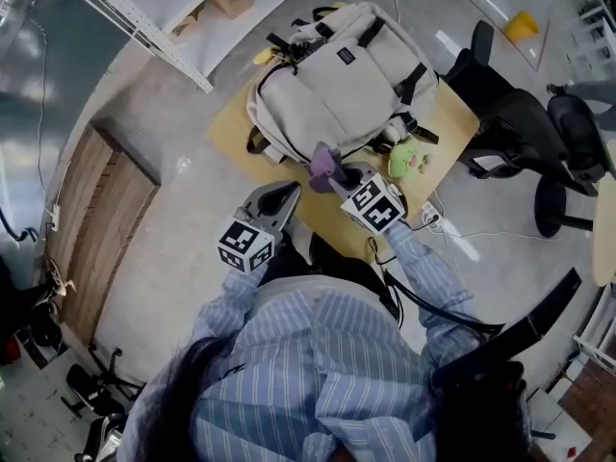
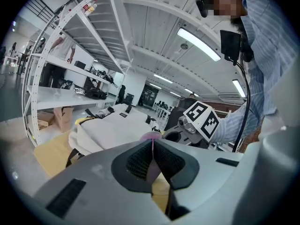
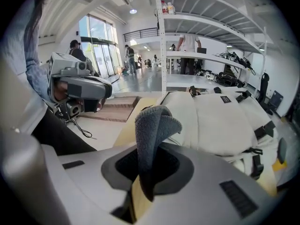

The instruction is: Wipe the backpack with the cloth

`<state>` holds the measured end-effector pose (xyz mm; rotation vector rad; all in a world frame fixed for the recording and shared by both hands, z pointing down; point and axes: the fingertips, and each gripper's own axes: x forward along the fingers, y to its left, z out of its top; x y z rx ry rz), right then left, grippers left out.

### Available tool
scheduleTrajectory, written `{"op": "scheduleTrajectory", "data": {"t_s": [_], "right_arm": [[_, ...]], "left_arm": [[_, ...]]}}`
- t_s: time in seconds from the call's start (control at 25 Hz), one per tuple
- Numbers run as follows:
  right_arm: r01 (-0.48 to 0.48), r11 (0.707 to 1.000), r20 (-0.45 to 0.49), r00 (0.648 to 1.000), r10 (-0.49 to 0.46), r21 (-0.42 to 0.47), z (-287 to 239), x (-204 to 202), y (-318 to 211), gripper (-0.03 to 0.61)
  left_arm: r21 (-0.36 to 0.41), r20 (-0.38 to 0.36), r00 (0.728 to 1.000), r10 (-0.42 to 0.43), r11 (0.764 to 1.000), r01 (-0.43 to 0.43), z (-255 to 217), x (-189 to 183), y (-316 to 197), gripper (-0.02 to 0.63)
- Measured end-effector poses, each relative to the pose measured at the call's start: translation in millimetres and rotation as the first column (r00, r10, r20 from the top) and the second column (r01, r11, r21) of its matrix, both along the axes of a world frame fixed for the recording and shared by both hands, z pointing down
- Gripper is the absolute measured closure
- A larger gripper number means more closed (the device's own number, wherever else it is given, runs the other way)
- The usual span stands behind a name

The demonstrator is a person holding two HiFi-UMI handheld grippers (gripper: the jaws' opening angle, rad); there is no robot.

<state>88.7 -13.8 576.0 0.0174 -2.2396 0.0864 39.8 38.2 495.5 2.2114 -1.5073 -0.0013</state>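
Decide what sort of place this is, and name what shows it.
Probably a workshop or lab hall: tall white metal shelving holding equipment, a bare concrete floor, black office chairs and long strip lights overhead.

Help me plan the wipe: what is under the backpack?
The backpack lies flat on a wooden table, whose bare top shows around it. A yellow thing peeks out at its far left edge. Whatever else lies beneath is covered.
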Motion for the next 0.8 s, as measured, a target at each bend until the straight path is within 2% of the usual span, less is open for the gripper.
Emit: {"op": "scheduleTrajectory", "data": {"t_s": [0.32,0.64,0.8], "right_arm": [[0.027,0.998,-0.025,0.999,-0.026,0.048,-4.4,44.3,-49.7,0.537],[-0.088,0.989,-0.035,0.995,0.093,0.122,-21.8,97.2,-127.1,0.537],[-0.147,0.983,-0.01,0.989,0.149,0.113,-30.4,112.8,-156.8,0.537]], "left_arm": [[-0.009,-0.001,1.0,0.007,1.0,-0.007,-0.6,34.1,-20.7,0.601],[0.004,-0.005,1.0,0.017,1.0,-0.017,-5.6,59.7,-37.4,0.601],[0.001,-0.005,1.0,0.019,1.0,-0.019,-4.3,65.5,-38.3,0.601]]}}
